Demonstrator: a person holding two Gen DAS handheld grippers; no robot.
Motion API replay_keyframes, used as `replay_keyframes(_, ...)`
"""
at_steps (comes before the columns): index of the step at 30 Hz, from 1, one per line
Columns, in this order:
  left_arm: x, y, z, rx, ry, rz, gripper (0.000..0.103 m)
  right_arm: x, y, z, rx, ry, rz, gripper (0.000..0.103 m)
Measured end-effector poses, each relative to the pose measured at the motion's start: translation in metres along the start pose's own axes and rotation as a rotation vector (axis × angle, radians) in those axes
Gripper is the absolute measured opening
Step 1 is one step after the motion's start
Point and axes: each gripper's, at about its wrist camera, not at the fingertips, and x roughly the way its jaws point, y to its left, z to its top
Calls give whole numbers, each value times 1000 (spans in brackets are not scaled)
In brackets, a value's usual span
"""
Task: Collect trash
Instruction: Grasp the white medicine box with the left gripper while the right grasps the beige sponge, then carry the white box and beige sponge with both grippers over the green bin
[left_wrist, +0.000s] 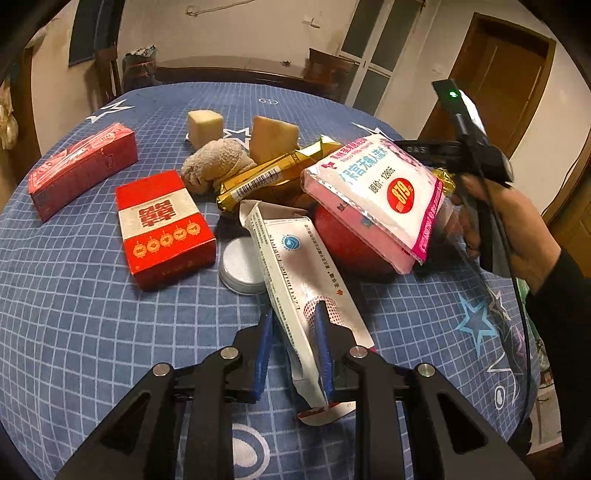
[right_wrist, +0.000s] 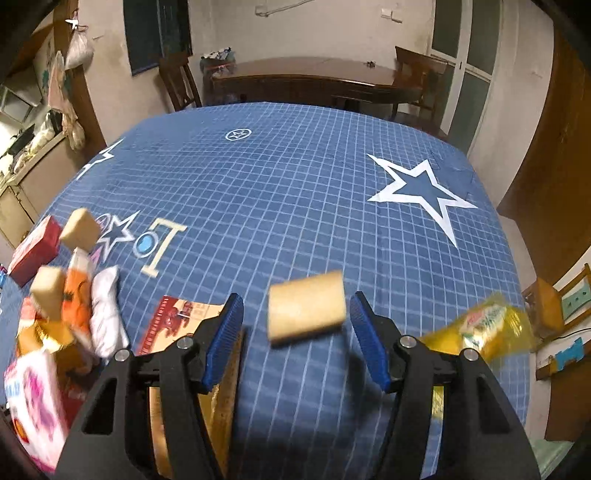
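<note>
The left gripper (left_wrist: 293, 334) has its 2 blue pads nearly together, clamped on the long white cardboard carton (left_wrist: 295, 273) lying on the blue checked tablecloth (left_wrist: 74, 314); the right gripper (right_wrist: 295, 332) stands half open, bare, with the tan cardboard tube (right_wrist: 306, 308) lying between and beyond its fingertips, untouched. Judged step: gathering litter; next, lower the right gripper around the tube and squeeze. No bin shows in either view; the carton's torn far end gapes, its contents hidden.

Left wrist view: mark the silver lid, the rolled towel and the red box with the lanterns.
silver lid (left_wrist: 238, 264), left wrist view, on its flat top.
rolled towel (left_wrist: 218, 162), left wrist view, middle of the bundle.
red box (left_wrist: 162, 225), left wrist view, on its printed top face.
</note>
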Motion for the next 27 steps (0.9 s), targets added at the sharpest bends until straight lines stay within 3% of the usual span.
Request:
replay_keyframes(5,5,1,5,-9,1,-9,25,15,-7,1,21,42,4,44)
replay_keyframes(9,3,-6,5,22,-19,23,25,6,-11,-6,46,8,20,43)
replay_keyframes(19,-11,-21,-6,67,-117,107,20,-117,34,-72,-20,-262,-81,42)
replay_keyframes(27,-41,-25,-20,60,-177,130,12,-180,57,-120,-41,-332,-141,42)
